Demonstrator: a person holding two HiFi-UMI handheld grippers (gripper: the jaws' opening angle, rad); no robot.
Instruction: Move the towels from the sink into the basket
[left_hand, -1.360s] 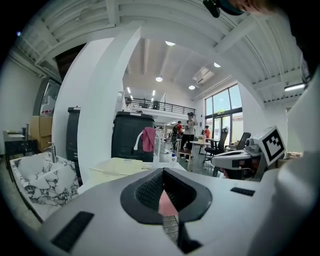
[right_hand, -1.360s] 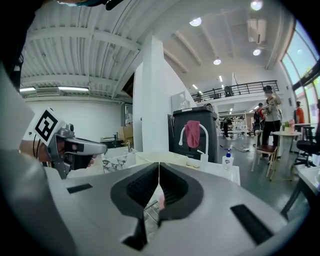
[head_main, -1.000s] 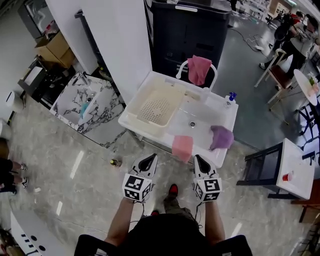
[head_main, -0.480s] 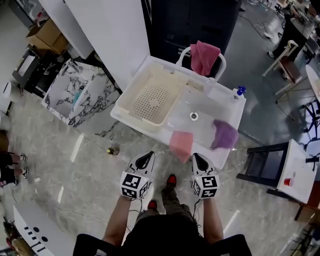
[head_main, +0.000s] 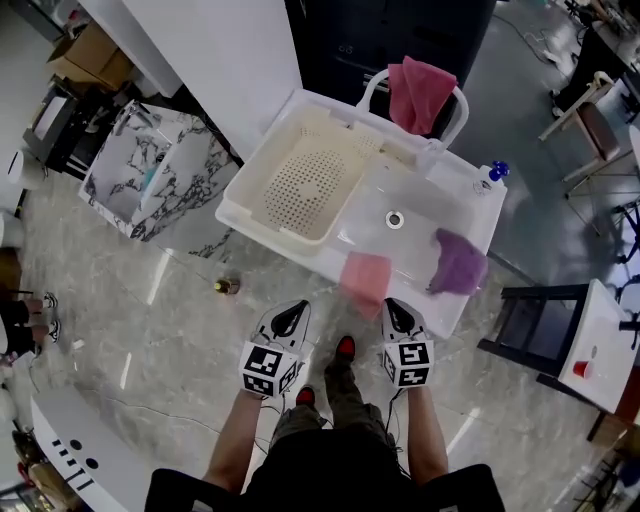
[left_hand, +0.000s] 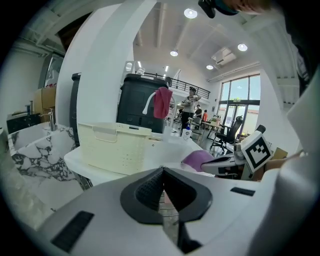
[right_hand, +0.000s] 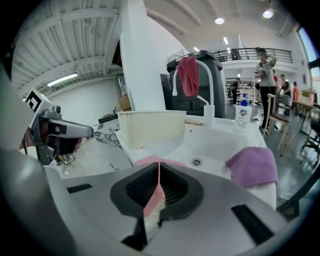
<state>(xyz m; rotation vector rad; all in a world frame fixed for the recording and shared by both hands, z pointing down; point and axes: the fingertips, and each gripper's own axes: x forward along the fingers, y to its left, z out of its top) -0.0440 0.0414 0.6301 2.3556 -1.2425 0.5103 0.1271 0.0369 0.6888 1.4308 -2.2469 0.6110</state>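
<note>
Pink towel (head_main: 366, 283) draped, just before right gripper (head_main: 393, 310) (closed)

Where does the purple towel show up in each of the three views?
Head view: purple towel at the right edge of the sink.
Left gripper view: just right of centre.
Right gripper view: lower right.
Shared landmark: cream basket, left of it everywhere.
</note>
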